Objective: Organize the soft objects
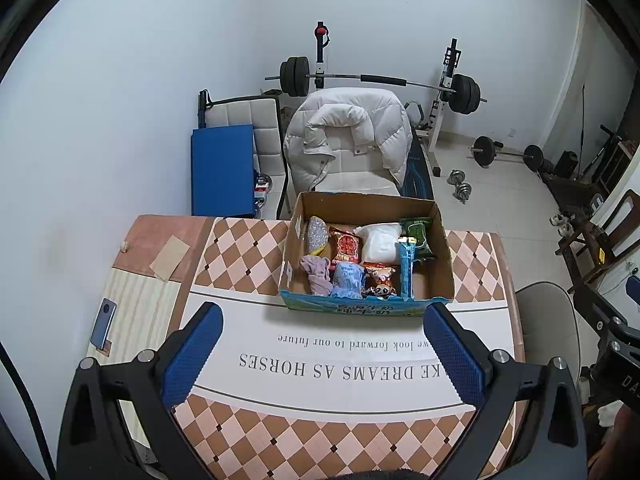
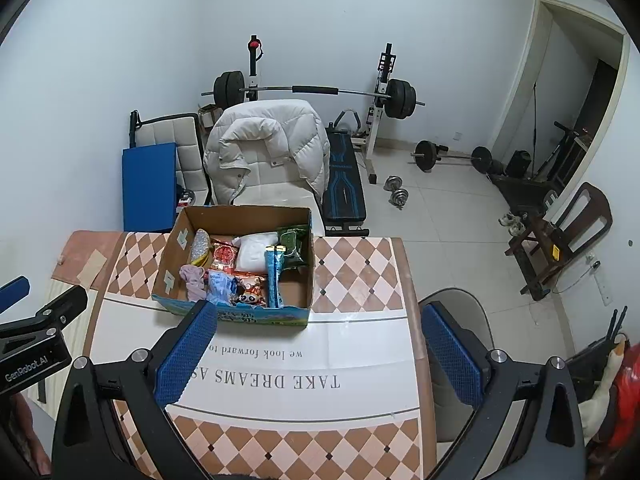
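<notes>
Left gripper point(image 1: 322, 344), right gripper point(image 2: 318, 344): jaws spread wide, nothing held; brown cardboard box point(image 1: 442, 248) of soft packets straight ahead, nearer left gripper.

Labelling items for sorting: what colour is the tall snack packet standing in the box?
Light blue packet, clearest in the left wrist view.
</notes>
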### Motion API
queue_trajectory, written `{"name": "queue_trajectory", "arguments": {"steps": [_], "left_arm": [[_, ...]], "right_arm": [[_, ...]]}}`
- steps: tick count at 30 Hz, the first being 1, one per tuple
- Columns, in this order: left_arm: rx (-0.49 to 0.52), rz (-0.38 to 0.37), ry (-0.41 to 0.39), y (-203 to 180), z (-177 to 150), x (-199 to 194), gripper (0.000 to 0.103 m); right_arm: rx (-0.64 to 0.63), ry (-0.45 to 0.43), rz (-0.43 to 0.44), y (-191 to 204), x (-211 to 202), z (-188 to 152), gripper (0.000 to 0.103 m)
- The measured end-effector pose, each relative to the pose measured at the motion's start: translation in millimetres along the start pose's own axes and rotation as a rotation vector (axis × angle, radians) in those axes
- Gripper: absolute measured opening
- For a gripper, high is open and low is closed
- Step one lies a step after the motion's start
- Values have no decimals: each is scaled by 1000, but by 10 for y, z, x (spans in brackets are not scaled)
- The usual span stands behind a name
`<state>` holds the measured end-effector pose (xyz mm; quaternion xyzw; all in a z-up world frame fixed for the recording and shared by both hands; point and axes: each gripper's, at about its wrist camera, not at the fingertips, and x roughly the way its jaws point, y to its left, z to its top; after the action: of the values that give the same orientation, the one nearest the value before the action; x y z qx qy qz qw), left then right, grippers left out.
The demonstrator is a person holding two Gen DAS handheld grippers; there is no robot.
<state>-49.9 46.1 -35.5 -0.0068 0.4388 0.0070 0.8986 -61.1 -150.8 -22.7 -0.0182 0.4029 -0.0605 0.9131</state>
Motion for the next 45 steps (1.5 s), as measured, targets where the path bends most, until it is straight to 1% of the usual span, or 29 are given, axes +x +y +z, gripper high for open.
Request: {"name": "queue_trajectory", "arguments": {"steps": [6,18,45], "left_arm": [[5,-9,-4,-29,47,13,103],[5,-15,-1,-34,52,-9,103],[8,-15,-10,-43,118,-62,103]], "right_arm": [[7,14,16,-1,85,19,103],[8,9,1,17,180,38,103],[8,1,4,-25,84,89,103]]}}
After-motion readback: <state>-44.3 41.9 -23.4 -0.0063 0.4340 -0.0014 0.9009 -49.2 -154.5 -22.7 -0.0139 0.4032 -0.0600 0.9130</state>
